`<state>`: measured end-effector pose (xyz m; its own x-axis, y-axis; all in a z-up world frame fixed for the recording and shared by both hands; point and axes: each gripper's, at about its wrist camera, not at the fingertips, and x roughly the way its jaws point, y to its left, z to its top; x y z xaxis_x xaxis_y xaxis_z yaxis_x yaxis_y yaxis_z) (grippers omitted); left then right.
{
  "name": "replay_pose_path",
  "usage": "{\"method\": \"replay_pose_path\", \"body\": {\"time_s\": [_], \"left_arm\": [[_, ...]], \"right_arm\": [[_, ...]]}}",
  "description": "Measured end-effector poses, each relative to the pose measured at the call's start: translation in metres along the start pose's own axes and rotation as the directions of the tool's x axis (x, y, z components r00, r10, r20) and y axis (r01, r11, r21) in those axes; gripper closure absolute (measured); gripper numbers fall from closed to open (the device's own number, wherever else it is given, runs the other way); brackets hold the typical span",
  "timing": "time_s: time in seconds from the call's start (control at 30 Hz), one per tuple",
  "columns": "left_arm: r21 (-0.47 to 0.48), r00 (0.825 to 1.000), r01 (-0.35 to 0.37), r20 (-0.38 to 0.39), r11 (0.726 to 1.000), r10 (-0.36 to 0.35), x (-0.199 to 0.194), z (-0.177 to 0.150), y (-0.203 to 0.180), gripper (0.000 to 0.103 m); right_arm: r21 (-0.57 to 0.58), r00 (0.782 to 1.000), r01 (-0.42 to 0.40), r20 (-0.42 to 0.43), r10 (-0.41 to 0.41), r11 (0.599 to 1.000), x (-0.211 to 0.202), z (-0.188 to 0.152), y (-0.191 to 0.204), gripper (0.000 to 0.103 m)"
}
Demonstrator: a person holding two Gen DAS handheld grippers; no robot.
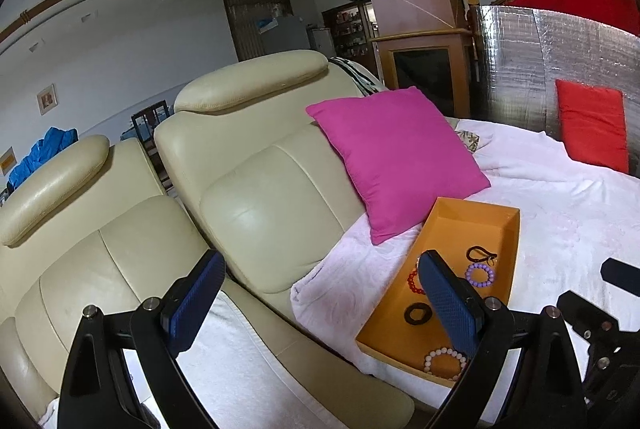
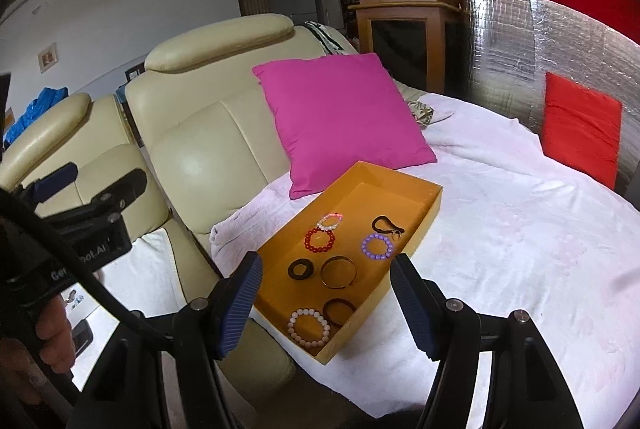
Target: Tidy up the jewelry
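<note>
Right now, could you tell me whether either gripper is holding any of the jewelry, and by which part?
Nothing is held. The left gripper and right gripper are both open with nothing between their fingers; the bracelets lie loose in the orange tray.

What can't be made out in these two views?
- Left wrist view: the left gripper's right finger hides part of the red bead bracelet and the gold bangle in the orange cardboard tray.
- Right wrist view: the small patterned object behind the magenta square pillow is too small to identify.
- Right wrist view: the items beside the cream sofa, lower left, are hidden by cable and hand.
</note>
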<state>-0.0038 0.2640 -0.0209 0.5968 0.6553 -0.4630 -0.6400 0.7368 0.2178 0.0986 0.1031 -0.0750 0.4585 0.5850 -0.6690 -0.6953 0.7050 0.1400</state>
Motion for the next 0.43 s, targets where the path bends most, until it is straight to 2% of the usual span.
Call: {"method": "replay_pose_path", "body": {"time_s": [0.3, 0.43], "left_arm": [[0.012, 1.000, -0.017, 0.014, 1.000, 0.017, -0.010, 0.005, -0.013, 0.006], [0.021, 1.000, 0.019, 0.023, 1.000, -0.020, -0.009, 0.009, -0.037, 0.006]], "right_arm": [[0.017, 1.000, -0.027, 0.007, 0.027, 0.999, 0.000, -0.003, -0.015, 0.033], [0.067, 0.999, -0.027, 0.041, 0.024, 0.997, -0.009, -0.004, -0.040, 0.033]]}}
